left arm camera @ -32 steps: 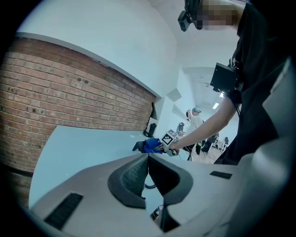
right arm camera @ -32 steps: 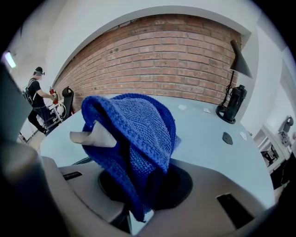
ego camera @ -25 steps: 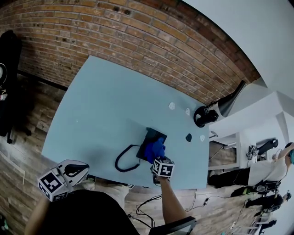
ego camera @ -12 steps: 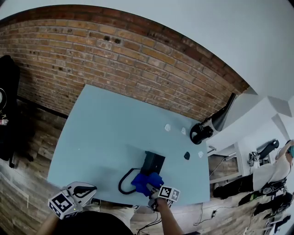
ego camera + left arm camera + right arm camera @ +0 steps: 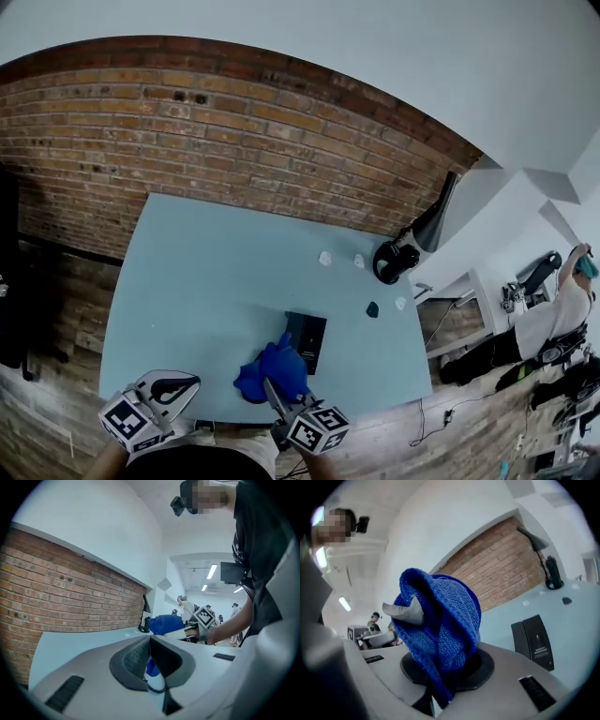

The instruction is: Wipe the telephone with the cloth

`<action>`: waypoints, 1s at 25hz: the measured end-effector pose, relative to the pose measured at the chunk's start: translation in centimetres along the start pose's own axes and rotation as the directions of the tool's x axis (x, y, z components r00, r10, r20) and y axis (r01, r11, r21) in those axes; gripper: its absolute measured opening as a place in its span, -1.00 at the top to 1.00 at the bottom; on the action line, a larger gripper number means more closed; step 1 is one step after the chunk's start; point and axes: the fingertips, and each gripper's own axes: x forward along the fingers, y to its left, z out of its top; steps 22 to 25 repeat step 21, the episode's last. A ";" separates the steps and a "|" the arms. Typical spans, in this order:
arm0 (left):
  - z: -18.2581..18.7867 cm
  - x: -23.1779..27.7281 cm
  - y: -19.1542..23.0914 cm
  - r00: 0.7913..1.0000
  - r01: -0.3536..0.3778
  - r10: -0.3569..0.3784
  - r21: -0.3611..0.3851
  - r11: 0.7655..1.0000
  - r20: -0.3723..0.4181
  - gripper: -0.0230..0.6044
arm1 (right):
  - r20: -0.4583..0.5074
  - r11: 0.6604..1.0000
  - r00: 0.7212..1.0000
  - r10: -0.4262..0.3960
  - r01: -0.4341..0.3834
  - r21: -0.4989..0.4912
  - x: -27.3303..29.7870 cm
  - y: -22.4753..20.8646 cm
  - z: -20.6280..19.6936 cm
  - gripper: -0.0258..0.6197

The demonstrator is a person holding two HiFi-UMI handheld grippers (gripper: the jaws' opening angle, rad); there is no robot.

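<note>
Right gripper [image 5: 280,402] is clamped down hard on the blue cloth [image 5: 270,372]. Its jaws are pinched tight, and in the right gripper view the cloth balloons up out of them in a big knitted bundle, with one grey jaw tip poking out through the folds. In the head view the cloth sits at the near edge of the pale blue table [image 5: 202,281], right up against the near-left corner of the telephone [image 5: 307,341]. Whether fabric is actually touching the telephone, I cannot tell. The telephone itself lies flat, a black slab near the table's front edge; in the right gripper view it shows off to the right of the cloth.

Over on the other side, the left gripper [image 5: 188,383] hangs off the table's near-left corner, well apart from the telephone. Its jaws are closed together pad to pad, with nothing pinched between them — the left gripper view shows only the cloth and the other gripper beyond its tips.

A few small white bits [image 5: 324,258] and a dark one [image 5: 372,309] lie toward the far right of the table, with the brick wall [image 5: 234,131] behind.
</note>
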 end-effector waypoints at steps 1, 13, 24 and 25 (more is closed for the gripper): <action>0.0 0.0 0.1 1.000 -0.009 0.009 -0.015 1.000 0.022 0.89 | -0.003 0.997 1.000 0.003 -0.003 -0.076 0.1 1.1 -0.5 0.66; -3.8 -2.6 0.5 0.998 -0.053 0.050 -0.168 0.984 -0.025 0.89 | -0.017 0.978 0.996 0.090 -0.091 -0.189 1.0 8.2 -4.5 0.66; -7.6 -3.9 0.7 0.998 -0.038 0.028 -0.225 0.974 -0.050 0.89 | -0.046 0.963 0.986 0.158 -0.164 -0.214 2.5 11.7 -6.8 0.67; -7.6 -3.9 0.7 0.998 -0.038 0.028 -0.225 0.974 -0.050 0.89 | -0.046 0.963 0.986 0.158 -0.164 -0.214 2.5 11.7 -6.8 0.67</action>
